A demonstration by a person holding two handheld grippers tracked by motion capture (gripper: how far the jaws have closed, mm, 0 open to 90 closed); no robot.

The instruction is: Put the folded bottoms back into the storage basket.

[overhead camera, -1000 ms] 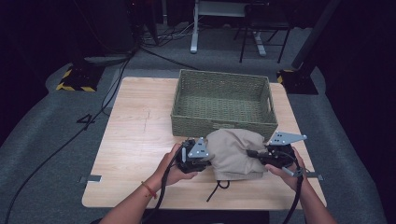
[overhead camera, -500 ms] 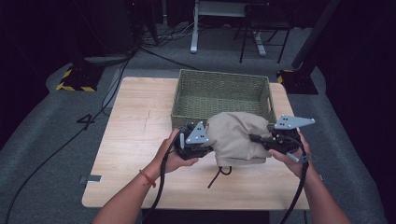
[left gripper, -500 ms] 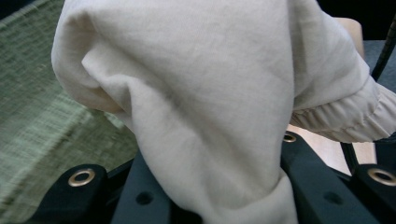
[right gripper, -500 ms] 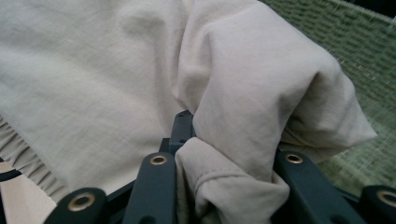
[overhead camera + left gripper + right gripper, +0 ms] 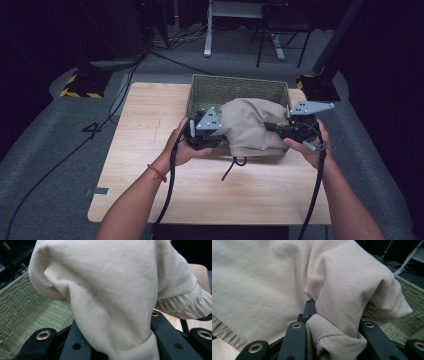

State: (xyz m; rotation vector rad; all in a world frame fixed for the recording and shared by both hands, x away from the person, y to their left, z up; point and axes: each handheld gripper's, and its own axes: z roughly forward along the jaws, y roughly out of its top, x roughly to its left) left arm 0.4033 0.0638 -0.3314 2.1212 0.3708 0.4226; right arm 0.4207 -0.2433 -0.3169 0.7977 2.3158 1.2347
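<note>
Lifted since a second ago, the bundled beige garment (image 5: 252,126) now hangs clear of the wooden table (image 5: 150,130), carried away from the person and partly over the near wall of the green woven basket (image 5: 235,89), where earlier it lay on the tabletop in front of it. Both hands have risen with it.

Left gripper (image 5: 209,134) clamps the bundle's left side: in the left gripper view a thick fold of cloth (image 5: 112,302) is pinched between its two black jaws, which stand only partly closed around the wad. Right gripper (image 5: 285,131) does the same on the opposite side, its jaws squeezed onto a gathered fold (image 5: 334,322) in the right gripper view. The garment thus spans the gap between the two grippers, sagging slightly below them.

A dark drawstring (image 5: 234,165) dangles from the underside of the bundle, just below and between the grippers; whether its end touches the table is hard to tell. Beyond each gripper's jaws lies the basket's woven weave.
</note>
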